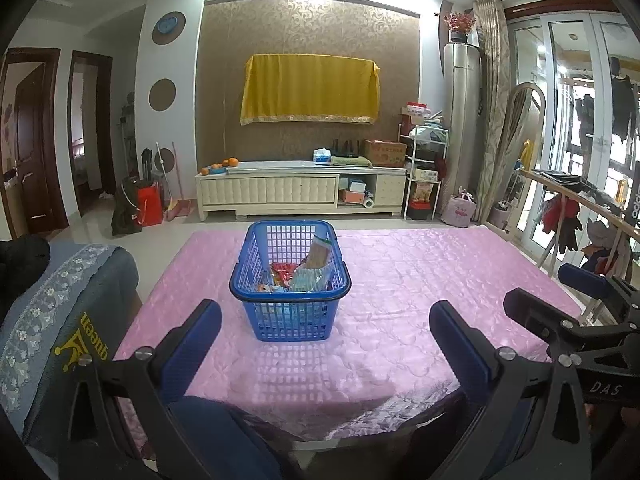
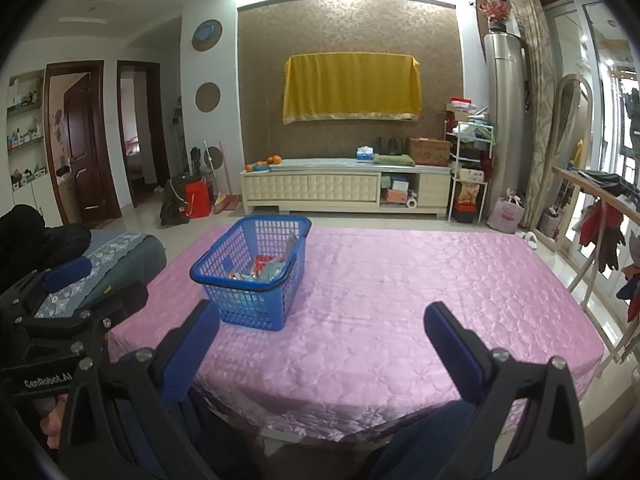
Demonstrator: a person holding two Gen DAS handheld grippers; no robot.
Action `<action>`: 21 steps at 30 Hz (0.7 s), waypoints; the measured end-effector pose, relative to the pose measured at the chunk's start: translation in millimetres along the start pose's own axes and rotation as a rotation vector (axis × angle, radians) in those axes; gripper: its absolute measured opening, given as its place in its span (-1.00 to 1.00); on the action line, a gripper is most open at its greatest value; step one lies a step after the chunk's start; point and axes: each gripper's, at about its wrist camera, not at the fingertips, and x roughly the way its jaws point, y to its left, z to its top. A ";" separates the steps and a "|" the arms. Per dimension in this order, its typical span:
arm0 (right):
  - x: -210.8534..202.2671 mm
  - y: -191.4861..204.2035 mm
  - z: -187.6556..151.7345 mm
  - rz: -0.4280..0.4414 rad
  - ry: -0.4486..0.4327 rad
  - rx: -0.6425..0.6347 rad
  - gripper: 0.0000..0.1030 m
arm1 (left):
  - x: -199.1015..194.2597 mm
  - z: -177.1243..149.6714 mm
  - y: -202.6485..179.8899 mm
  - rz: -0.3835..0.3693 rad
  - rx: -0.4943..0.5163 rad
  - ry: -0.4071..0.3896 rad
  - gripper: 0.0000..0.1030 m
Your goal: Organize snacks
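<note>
A blue plastic basket (image 1: 291,322) stands on the pink tablecloth (image 1: 400,280), straight ahead in the left wrist view. It holds several snack packets (image 1: 304,272), red, orange and pale blue. My left gripper (image 1: 324,316) is open and empty, just short of the basket's near side. In the right wrist view the basket (image 2: 250,308) stands left of centre with the snack packets (image 2: 266,268) inside. My right gripper (image 2: 320,316) is open and empty above the pink tablecloth (image 2: 400,280), right of the basket. Each gripper shows at the edge of the other's view.
A grey-blue cushioned seat (image 1: 72,312) stands off the table's left edge. A cream TV cabinet (image 1: 300,188) with oranges and boxes stands against the far wall. A clothes rack (image 1: 580,216) stands to the right. My knees (image 2: 420,440) are at the near edge.
</note>
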 end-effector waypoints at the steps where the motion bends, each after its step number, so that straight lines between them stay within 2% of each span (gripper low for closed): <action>1: -0.6 -0.6 0.3 -0.002 -0.002 0.001 1.00 | -0.4 0.5 -0.7 -0.001 0.001 -0.002 1.00; 21: -2.1 -3.9 -0.3 0.009 0.007 0.004 1.00 | -0.9 0.1 1.2 -0.007 0.000 0.010 1.00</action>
